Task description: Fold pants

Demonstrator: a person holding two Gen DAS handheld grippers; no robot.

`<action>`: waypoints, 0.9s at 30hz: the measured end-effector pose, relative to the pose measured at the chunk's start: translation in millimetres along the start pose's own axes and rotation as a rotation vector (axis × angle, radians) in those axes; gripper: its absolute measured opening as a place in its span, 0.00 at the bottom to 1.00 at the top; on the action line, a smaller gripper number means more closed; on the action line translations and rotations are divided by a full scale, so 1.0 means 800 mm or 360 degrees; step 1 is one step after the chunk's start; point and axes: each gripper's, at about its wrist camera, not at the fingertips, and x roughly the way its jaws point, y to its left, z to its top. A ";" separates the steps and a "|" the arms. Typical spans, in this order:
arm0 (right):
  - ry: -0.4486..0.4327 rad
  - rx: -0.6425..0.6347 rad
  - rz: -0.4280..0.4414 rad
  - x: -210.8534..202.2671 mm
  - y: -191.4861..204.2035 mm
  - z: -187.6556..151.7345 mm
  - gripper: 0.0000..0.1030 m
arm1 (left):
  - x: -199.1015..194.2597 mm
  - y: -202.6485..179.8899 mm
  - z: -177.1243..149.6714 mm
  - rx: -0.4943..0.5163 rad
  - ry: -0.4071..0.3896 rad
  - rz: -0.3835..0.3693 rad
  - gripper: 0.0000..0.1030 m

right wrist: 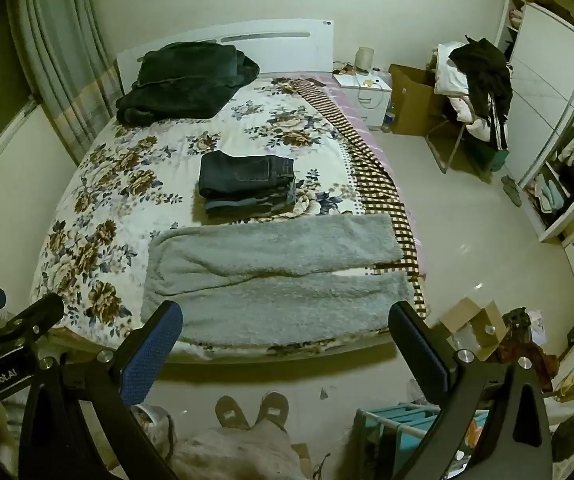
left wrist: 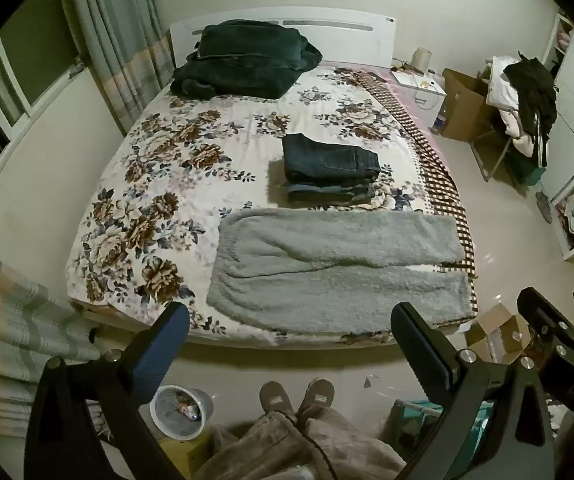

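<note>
Grey fleece pants lie flat across the near end of the floral bed, waist to the left, legs to the right reaching the bed's right edge. They also show in the right wrist view. My left gripper is open and empty, held above the floor in front of the bed's near edge. My right gripper is open and empty too, at the same distance; it also shows at the right edge of the left wrist view.
A stack of folded dark jeans sits mid-bed behind the grey pants. A dark blanket pile lies at the headboard. A cardboard box, a white bucket and a rack stand on the floor by my feet.
</note>
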 end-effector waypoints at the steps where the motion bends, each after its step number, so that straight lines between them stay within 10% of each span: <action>1: -0.0003 0.0000 -0.0002 0.000 0.000 0.000 1.00 | 0.000 0.000 0.000 -0.0001 0.0000 -0.0001 1.00; 27: 0.0012 -0.0008 0.0000 -0.007 0.016 -0.012 1.00 | 0.000 0.000 -0.001 -0.0007 -0.0009 0.0002 1.00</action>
